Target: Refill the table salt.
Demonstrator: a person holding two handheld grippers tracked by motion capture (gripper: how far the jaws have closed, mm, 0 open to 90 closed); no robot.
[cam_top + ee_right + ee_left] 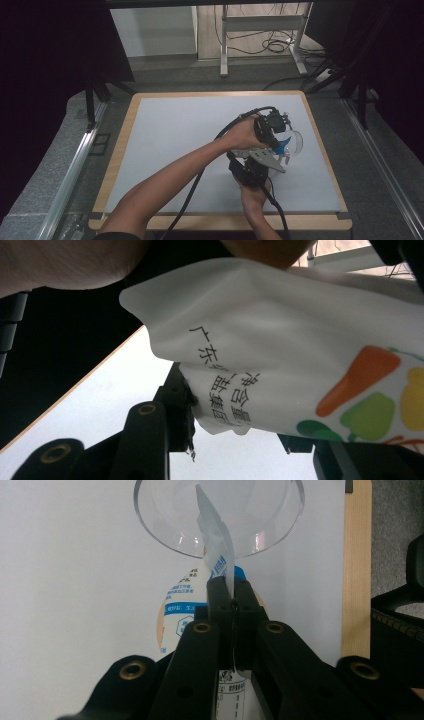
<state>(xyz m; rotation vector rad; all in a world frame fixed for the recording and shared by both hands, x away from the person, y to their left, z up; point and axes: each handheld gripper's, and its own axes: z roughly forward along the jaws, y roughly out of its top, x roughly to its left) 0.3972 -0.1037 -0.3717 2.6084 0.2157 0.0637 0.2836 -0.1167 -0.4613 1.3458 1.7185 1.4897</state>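
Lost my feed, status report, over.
Left gripper shut on packet top. Right gripper shut on packet body. Bowl beyond, nothing blocking.

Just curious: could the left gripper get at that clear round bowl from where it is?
Probably not freely: the left gripper is shut on the white printed packet, though the clear round bowl lies right ahead with nothing between.

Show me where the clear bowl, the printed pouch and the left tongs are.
clear bowl point(150, 525), left gripper view, on its left wall.
printed pouch point(280, 330), right gripper view, on its white side.
left tongs point(232, 592), left gripper view, between the closed tips.
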